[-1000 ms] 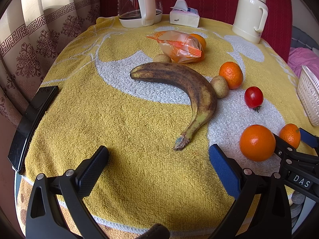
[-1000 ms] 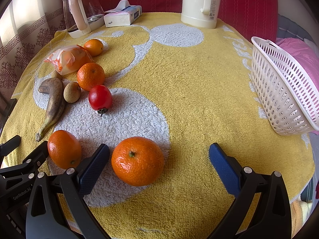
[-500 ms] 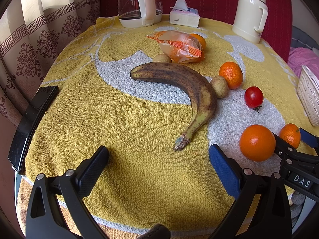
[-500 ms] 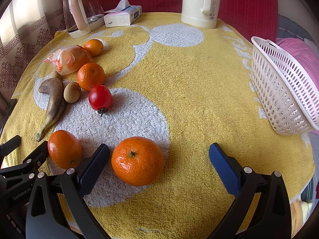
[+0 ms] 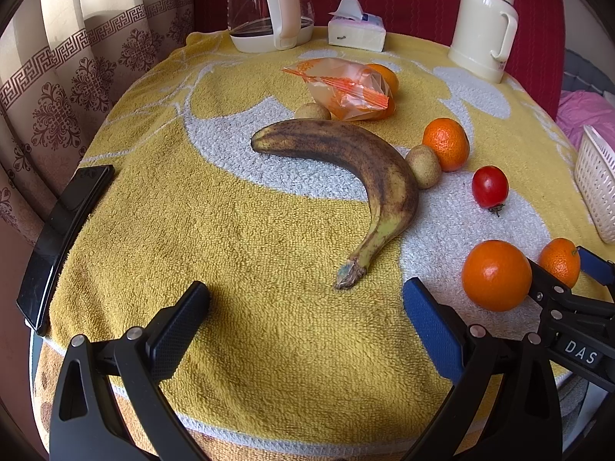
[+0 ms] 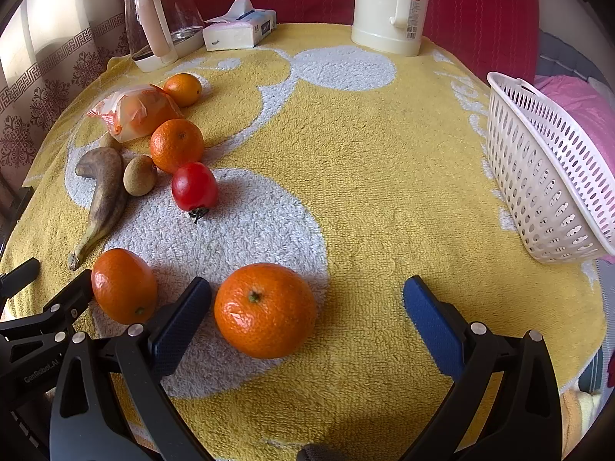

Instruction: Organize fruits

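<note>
A brown-spotted banana (image 5: 361, 176) lies mid-table in the left wrist view, its stem just beyond my open left gripper (image 5: 305, 307). Around it sit oranges (image 5: 496, 274), a red tomato (image 5: 490, 186) and small brown fruits (image 5: 423, 165). In the right wrist view my open right gripper (image 6: 307, 307) hovers low, a large orange (image 6: 265, 309) lying between its fingers near the left one, untouched. Another orange (image 6: 123, 284), the tomato (image 6: 194, 186), the banana (image 6: 103, 199) and a bagged fruit (image 6: 134, 115) lie to the left. A white basket (image 6: 546, 176) stands at the right.
A glass kettle (image 6: 161, 19), a tissue box (image 6: 238, 30) and a cream thermos jug (image 6: 388, 4) line the far edge of the yellow towel-covered table (image 6: 384, 153). A black phone (image 5: 61, 230) rests at the left table edge. Curtain hangs at left.
</note>
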{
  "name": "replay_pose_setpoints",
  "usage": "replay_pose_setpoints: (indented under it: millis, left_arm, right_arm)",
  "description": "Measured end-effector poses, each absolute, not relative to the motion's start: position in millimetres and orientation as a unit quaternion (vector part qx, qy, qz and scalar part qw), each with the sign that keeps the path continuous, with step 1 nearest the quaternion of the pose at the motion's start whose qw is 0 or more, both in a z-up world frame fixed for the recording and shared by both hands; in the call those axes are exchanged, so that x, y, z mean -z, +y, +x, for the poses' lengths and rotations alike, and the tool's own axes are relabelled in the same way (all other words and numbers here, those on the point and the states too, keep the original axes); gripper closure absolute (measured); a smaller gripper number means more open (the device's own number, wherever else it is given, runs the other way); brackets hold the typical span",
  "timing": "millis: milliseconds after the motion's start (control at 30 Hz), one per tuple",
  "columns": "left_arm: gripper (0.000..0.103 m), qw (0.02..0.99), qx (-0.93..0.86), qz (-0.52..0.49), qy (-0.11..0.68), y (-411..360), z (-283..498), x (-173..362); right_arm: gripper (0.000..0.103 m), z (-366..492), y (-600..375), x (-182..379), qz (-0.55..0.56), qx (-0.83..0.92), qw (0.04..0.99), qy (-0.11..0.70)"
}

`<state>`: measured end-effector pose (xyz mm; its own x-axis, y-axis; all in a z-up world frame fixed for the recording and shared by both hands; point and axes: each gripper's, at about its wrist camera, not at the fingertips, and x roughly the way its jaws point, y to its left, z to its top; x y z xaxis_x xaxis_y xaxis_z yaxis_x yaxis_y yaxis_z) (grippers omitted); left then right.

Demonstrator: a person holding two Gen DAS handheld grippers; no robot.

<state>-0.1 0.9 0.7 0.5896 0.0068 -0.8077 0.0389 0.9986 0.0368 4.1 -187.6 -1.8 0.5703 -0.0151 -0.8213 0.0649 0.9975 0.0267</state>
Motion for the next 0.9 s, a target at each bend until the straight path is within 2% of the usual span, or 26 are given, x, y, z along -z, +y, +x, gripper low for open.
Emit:
replay_pose_setpoints:
  millis: [900]
  left_arm:
    - [0.005,0.892,0.012,0.021,0.452,0.1,1.2,1.1]
  right_arm:
    - [0.002,3.0,-188.7,0.8,0.030,0.020,0.886,0.462]
